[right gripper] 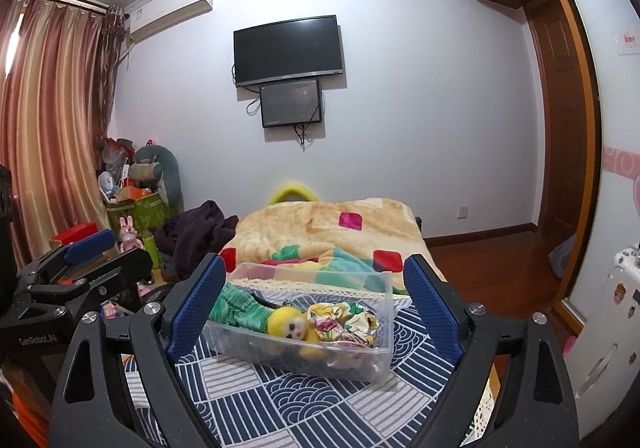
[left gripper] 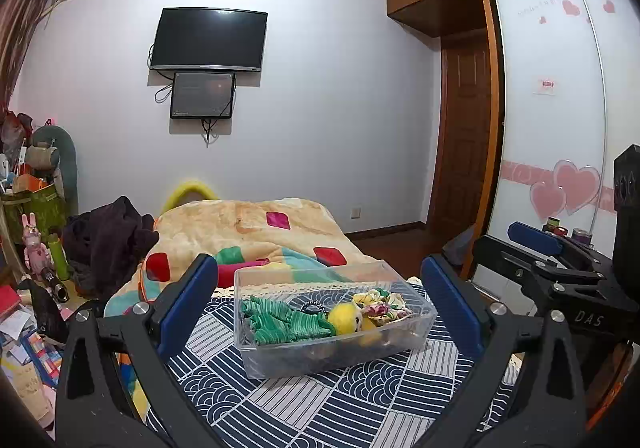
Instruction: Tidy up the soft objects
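A clear plastic bin (left gripper: 340,352) (right gripper: 376,328) stands on a navy patterned cloth (left gripper: 320,400) (right gripper: 304,396). In it lie a green striped cloth (left gripper: 288,322) (right gripper: 240,308), a yellow plush toy (left gripper: 346,318) (right gripper: 290,326) and a floral scrunchie (left gripper: 384,302) (right gripper: 344,320). My left gripper (left gripper: 320,304) is open and empty, its blue pads either side of the bin, held back from it. My right gripper (right gripper: 316,300) is open and empty in the same way. Each gripper shows at the edge of the other's view.
Behind the cloth lies a bed with an orange patterned blanket (left gripper: 248,228) (right gripper: 328,224) and a dark garment (left gripper: 108,236) (right gripper: 196,236). Cluttered boxes and toys (left gripper: 36,215) (right gripper: 132,203) stand at the left. A wardrobe (left gripper: 560,107) and a door (right gripper: 560,127) are at the right.
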`<action>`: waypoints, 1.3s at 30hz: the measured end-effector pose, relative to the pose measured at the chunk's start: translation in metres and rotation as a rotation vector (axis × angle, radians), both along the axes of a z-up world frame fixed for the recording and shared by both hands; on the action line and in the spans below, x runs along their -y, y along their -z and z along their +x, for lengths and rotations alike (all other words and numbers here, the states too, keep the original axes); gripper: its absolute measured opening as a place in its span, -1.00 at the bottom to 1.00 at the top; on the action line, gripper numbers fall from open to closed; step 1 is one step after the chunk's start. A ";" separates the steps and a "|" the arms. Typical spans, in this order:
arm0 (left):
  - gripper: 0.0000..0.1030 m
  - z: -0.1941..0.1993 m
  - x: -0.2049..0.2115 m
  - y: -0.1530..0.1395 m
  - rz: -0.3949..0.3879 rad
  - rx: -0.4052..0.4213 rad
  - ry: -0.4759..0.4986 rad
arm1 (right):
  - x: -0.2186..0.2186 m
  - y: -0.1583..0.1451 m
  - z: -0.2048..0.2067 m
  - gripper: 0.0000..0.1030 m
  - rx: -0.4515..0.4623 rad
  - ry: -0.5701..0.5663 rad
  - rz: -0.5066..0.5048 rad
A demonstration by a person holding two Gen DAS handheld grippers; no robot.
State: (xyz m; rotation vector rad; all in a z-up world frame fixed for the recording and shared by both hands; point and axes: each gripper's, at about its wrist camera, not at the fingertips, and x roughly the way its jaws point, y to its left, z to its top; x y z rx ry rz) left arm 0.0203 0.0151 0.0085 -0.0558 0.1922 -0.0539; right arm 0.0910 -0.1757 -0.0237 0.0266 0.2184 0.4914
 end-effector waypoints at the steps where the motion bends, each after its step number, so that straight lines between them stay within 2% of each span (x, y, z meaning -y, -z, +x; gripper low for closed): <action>1: 0.99 0.000 0.000 0.001 0.002 -0.001 0.000 | 0.001 0.001 0.000 0.73 0.000 -0.001 -0.002; 6: 1.00 -0.002 0.002 0.004 0.018 0.001 -0.009 | 0.001 0.000 -0.001 0.73 0.000 -0.005 -0.003; 39: 1.00 -0.001 0.003 0.005 -0.004 -0.014 0.015 | -0.002 0.000 -0.002 0.74 0.001 -0.009 -0.012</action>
